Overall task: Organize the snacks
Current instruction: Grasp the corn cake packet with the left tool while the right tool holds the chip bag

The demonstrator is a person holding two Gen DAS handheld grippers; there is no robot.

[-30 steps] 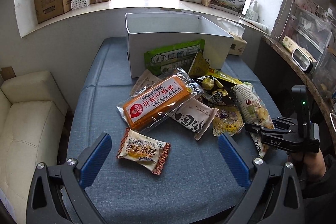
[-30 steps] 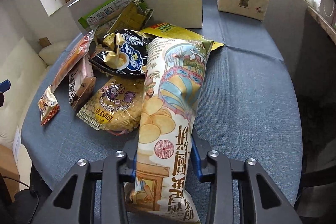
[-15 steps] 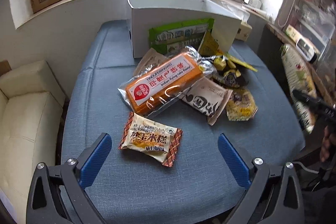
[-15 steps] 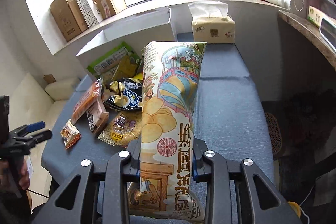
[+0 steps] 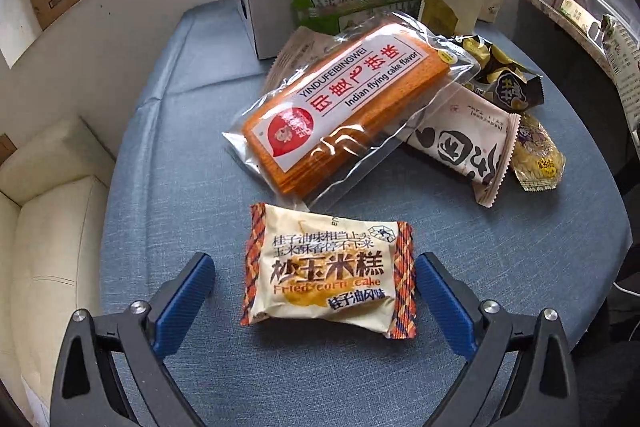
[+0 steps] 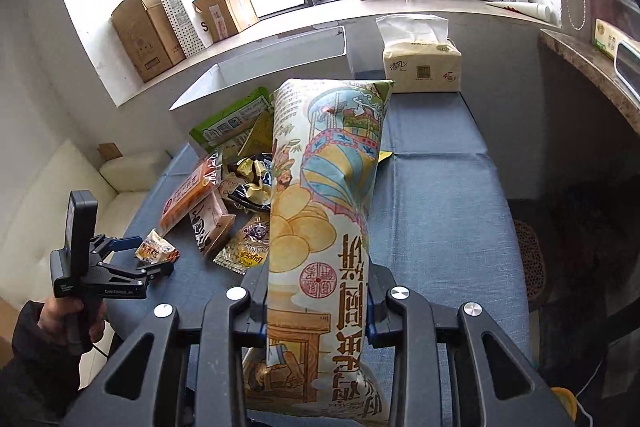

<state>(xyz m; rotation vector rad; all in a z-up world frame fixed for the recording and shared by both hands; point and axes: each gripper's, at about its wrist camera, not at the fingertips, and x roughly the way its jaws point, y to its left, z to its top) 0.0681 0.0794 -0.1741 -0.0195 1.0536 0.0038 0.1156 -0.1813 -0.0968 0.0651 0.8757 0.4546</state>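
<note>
The left gripper [image 5: 314,287] is closing its wide jaws around the corn cake [image 5: 326,273] on the worktop [image 5: 500,267], pads not yet touching; pressing hard could crush it. Only the right view shows the right gripper [image 6: 318,301] pinching the chip bag [image 6: 324,211] aloft, which could slip, and the box [image 6: 280,67] behind the pile.

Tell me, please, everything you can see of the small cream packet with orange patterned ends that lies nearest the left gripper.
The small cream packet with orange patterned ends is a sealed, puffy plastic pillow pack, printed with dark Chinese characters and "Fried corn cake" in orange. It lies flat, face up, on the blue fabric tabletop, apart from the main snack pile, though its top edge nearly meets the clear-wrapped orange cake pack. It sits between the blue pads of the left gripper, whose jaws are closing but not yet touching it.
</note>
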